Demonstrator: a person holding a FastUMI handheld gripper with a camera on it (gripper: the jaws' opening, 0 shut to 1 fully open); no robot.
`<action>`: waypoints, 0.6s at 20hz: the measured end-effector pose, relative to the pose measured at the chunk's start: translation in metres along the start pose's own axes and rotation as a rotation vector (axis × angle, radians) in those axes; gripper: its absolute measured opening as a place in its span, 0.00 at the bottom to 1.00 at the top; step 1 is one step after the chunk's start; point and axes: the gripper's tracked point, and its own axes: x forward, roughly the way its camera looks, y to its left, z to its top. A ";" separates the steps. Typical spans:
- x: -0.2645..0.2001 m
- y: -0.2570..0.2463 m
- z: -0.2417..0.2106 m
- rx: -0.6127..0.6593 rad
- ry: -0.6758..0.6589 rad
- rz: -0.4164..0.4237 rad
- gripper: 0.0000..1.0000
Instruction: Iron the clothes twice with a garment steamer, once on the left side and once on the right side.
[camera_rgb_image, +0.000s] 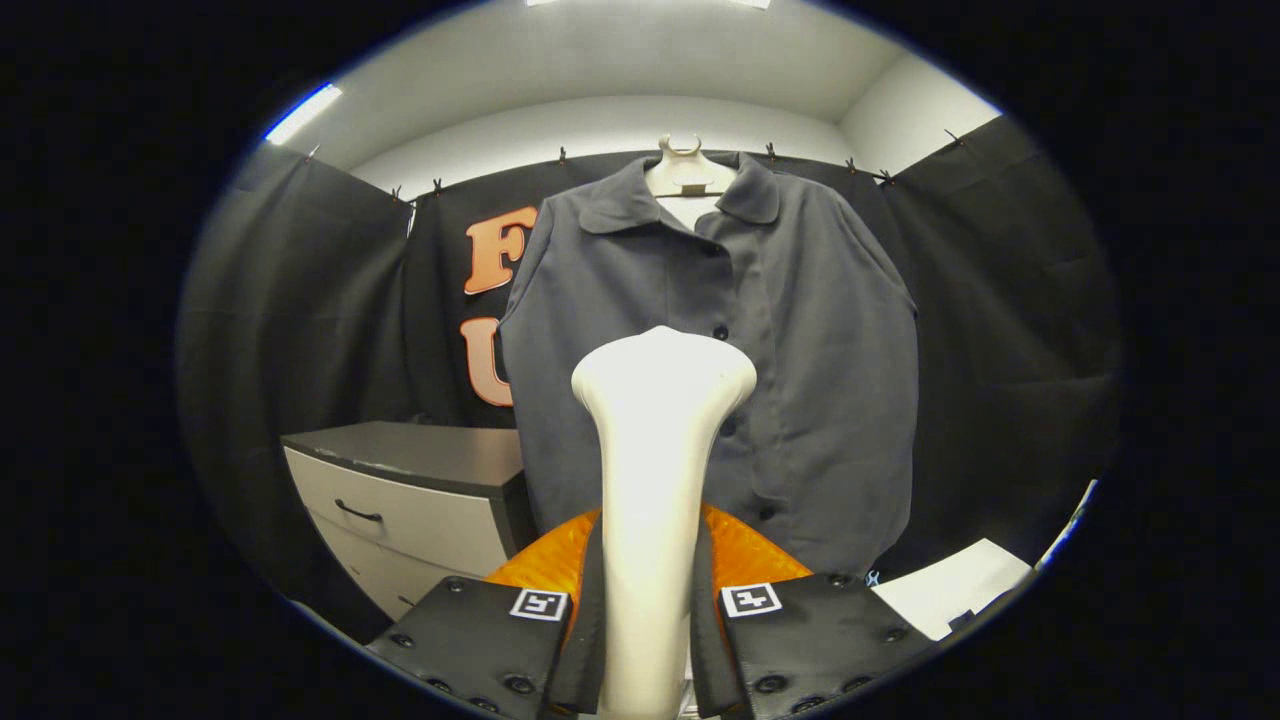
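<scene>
Two black fingers (505, 640) of the gripper (645, 640) press on either side of the white handle of the garment steamer (660, 450), so the tool is clamped between them with its flared head standing up just ahead of the fingertips. Beyond the head hangs the dark grey shirt (720, 370) on a pale hanger (688, 175), front facing the camera, its button line running down roughly behind the steamer's head. The head looks apart from the cloth, not on it, so neither pass seems to be under way yet. To do the step well, I would bring the head up near the collar on one side of the buttons, lay it lightly on the fabric and draw it straight down to the hem, keeping the grip firm so the handle does not twist, then do the same on the other side. An orange object (745, 555) sits low behind the fingers, partly hidden. A grey drawer cabinet (410, 490) stands beside the shirt's lower edge and could catch a low sweep there; white sheets (950, 590) lie on the opposite side.
</scene>
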 end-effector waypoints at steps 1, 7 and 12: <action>0.002 -0.005 0.011 -0.002 -0.019 -0.007 0.42; 0.016 -0.053 0.069 -0.030 -0.102 -0.079 0.42; 0.035 -0.095 0.108 -0.075 -0.139 -0.135 0.42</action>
